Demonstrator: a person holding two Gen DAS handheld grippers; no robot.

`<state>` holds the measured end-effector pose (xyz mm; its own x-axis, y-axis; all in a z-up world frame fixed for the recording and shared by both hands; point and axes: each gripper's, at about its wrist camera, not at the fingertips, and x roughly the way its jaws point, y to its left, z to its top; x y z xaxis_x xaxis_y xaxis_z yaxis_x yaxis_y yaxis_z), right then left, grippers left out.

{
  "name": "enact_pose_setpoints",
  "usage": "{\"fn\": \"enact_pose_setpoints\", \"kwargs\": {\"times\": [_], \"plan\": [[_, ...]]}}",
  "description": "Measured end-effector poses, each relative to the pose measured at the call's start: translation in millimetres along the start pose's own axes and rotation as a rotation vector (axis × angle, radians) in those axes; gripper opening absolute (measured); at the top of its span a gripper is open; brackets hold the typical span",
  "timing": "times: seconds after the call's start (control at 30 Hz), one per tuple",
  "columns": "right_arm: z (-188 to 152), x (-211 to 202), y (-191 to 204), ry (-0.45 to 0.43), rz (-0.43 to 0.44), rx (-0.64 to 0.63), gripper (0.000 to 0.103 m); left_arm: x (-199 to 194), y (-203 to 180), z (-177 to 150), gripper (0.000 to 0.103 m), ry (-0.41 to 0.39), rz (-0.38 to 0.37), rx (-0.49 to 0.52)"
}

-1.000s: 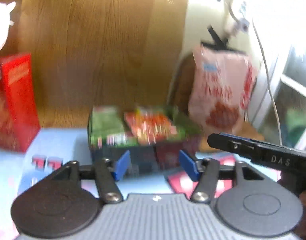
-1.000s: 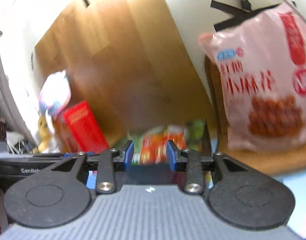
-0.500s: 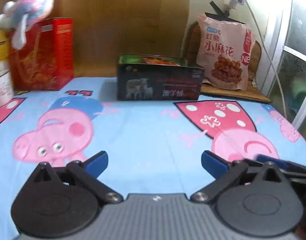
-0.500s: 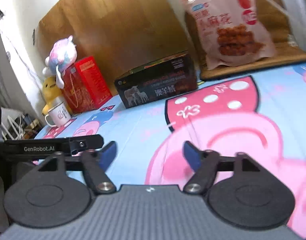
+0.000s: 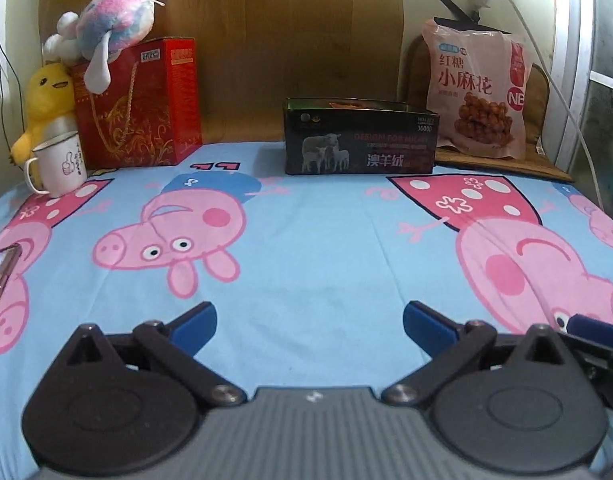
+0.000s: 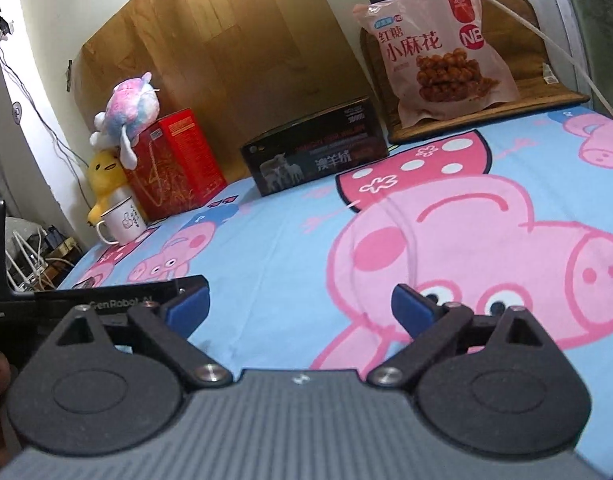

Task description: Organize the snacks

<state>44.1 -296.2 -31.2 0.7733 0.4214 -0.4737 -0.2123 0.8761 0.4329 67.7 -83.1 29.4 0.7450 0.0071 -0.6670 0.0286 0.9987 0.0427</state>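
My left tongs [image 5: 309, 322] spread wide, empty; right tongs [image 6: 299, 305] still widening, empty. Cartoon-pig sheet [image 5: 314, 240] — dark snack box [image 5: 360, 138] at wood-panelled wall [image 5: 298, 32], pink snack bag [image 5: 476, 88] beside.

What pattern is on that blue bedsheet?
Pink cartoon pigs on the light blue cotton bedsheet, clearest in the left wrist view.

Home bedroom: cartoon bedsheet [image 5: 314, 240], plush toys [image 5: 114, 32], mug [image 5: 60, 162].
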Motion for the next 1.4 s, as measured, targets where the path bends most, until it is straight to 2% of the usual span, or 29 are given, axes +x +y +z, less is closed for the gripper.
{"fn": "enact_pose_setpoints", "kwargs": {"times": [0.2, 0.5, 0.67, 0.77, 1.03, 1.23, 1.4], "plan": [[-3.9, 0.8, -2.2, 0.016, -0.002, 0.005, 0.099, -4.9, -7.9, -6.1, 0.103, -0.019, 0.030, 0.045], [-6.3, -3.7, -6.2, 0.011, -0.022, 0.016, 0.100, -2.3, -15.5, -12.9, 0.103, 0.015, 0.016, 0.053], [-4.1, 0.1, -7.3, -0.003, -0.036, 0.039, 0.101, 2.1, -17.2, -13.1, 0.103, 0.024, 0.040, 0.078], [-4.8, 2.7, -7.9, 0.000, -0.039, 0.041, 0.101, 6.4, -14.4, -14.2, 0.103, 0.032, 0.035, 0.061], [-2.5, 3.7, -11.4, -0.045, -0.112, 0.014, 0.101, 18.9, -13.0, -10.3, 0.103, 0.038, 0.029, 0.049], [-4.4, 13.5, -9.2, -0.059, -0.170, -0.006, 0.101, 24.2, -15.4, -14.3, 0.103, 0.041, 0.080, 0.098], [-10.5, 15.2, -7.9, -0.079, -0.222, -0.026, 0.101, 24.1, -13.5, -15.0, 0.103, 0.034, 0.090, 0.094]]}}
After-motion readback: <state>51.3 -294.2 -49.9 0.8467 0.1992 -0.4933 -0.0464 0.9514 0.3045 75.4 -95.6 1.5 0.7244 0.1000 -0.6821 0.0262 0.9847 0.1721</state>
